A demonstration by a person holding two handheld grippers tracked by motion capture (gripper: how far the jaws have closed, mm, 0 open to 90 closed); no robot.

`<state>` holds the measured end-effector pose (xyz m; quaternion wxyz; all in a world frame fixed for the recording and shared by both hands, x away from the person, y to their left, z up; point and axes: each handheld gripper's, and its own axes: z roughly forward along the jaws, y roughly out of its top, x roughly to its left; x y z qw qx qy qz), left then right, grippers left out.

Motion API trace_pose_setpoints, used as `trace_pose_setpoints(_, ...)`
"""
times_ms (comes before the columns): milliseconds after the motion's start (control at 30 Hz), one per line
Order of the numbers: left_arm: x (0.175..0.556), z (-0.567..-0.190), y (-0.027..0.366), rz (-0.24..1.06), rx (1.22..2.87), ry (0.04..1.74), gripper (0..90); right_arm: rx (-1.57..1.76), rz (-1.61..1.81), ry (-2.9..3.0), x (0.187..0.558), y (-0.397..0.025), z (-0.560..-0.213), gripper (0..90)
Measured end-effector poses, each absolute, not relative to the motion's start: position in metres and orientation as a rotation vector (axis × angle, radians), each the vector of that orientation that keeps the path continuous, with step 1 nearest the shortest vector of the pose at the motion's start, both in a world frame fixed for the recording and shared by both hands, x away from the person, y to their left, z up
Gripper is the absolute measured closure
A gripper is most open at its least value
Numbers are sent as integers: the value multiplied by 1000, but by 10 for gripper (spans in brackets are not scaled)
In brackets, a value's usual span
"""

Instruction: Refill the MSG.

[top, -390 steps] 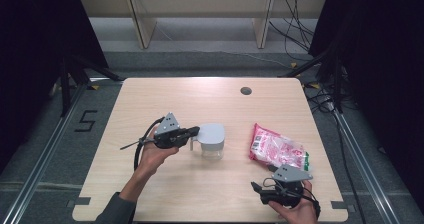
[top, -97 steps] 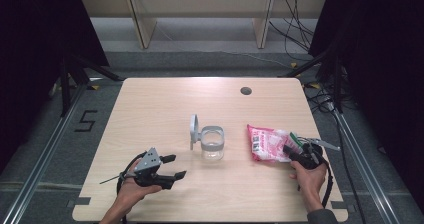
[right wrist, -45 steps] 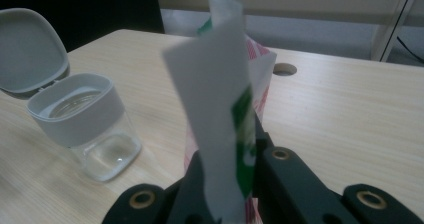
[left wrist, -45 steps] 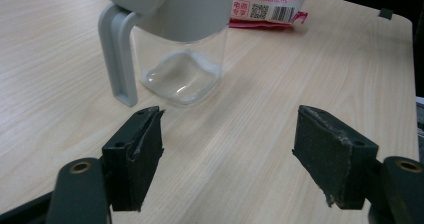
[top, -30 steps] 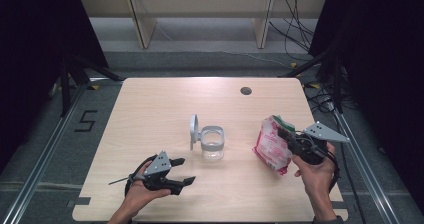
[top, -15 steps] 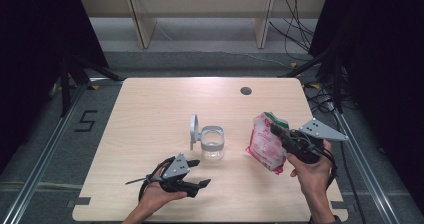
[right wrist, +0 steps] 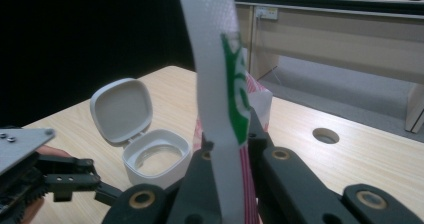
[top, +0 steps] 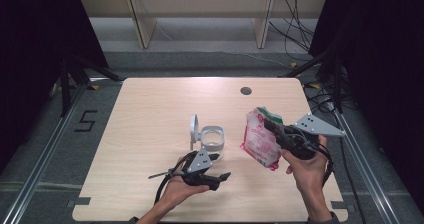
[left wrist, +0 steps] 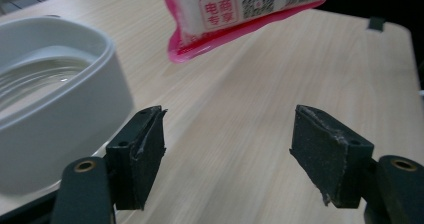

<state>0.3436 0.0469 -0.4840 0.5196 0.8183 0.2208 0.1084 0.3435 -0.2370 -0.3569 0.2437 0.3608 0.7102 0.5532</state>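
High view: a white container (top: 212, 140) with its lid up stands mid-counter (top: 150, 114), between both claws. The right claw (top: 270, 127) pinches a pink packet (top: 260, 136), lifted upright, with a QR code on it. The left claw (top: 220, 176) hangs spread near the container.

the pouch (top: 261, 136) is glossy pink-and-white plastic film; the container (top: 212, 140) at its 9 o'clock is smooth matt white plastic; the counter (top: 150, 114) is pale matt wood-grain.
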Motion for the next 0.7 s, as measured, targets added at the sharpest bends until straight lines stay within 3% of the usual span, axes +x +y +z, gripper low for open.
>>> trace_pose_setpoints(200,345,-476,36,236,1926,621,286,969,1542,1926,343,-238,-350,900)
trace_pose_setpoints(300,349,-477,29,283,1937,587,279,985,1574,1930,339,-235,-346,900)
trace_pose_setpoints(333,346,-480,21,269,1943,659,276,948,1586,1925,340,-235,-344,900)
trace_pose_setpoints(433,348,-487,10,313,1977,598,274,958,1601,1939,336,-233,-343,900)
trace_pose_setpoints(700,356,-495,-2,341,1959,640,277,924,1580,1958,333,-230,-344,900)
